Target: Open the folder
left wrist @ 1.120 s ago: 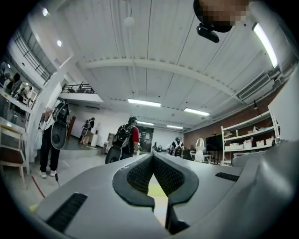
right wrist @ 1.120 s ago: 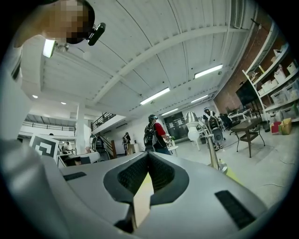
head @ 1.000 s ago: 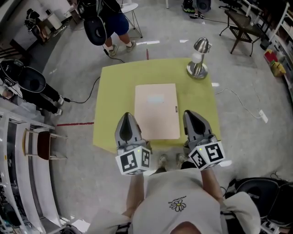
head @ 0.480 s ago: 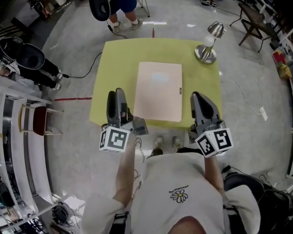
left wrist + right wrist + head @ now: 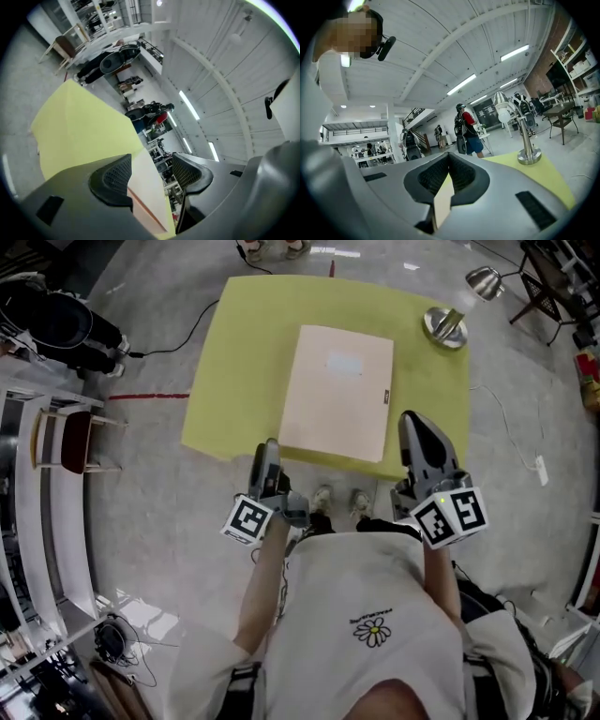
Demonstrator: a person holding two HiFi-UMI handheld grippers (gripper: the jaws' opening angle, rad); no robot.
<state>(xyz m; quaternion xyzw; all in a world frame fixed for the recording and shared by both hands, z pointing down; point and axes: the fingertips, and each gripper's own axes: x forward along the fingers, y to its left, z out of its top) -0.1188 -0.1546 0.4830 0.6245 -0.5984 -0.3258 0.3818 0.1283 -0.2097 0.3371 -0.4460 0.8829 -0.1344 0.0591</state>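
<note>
A beige folder (image 5: 342, 390) lies closed in the middle of the yellow-green table (image 5: 234, 362). My left gripper (image 5: 270, 454) is rolled onto its side at the table's front edge, right by the folder's near left corner. Its jaws have just been opening and stand wide apart. In the left gripper view (image 5: 152, 173) the folder's (image 5: 145, 187) edge shows in the gap between the pads, and neither pad presses on it. My right gripper (image 5: 419, 432) hovers over the table's front right, beside the folder, shut with nothing in it (image 5: 449, 171).
A silver desk lamp (image 5: 450, 320) stands at the table's far right corner, also in the right gripper view (image 5: 528, 140). A chair (image 5: 80, 442) stands on the floor to the left. A cable (image 5: 178, 334) runs from the table's left side. People stand far behind the table.
The left gripper has dropped to the table's front edge, rolled onto its side and opened its jaws. The right gripper has hardly moved. The head view has shifted, so the table sits higher in frame.
</note>
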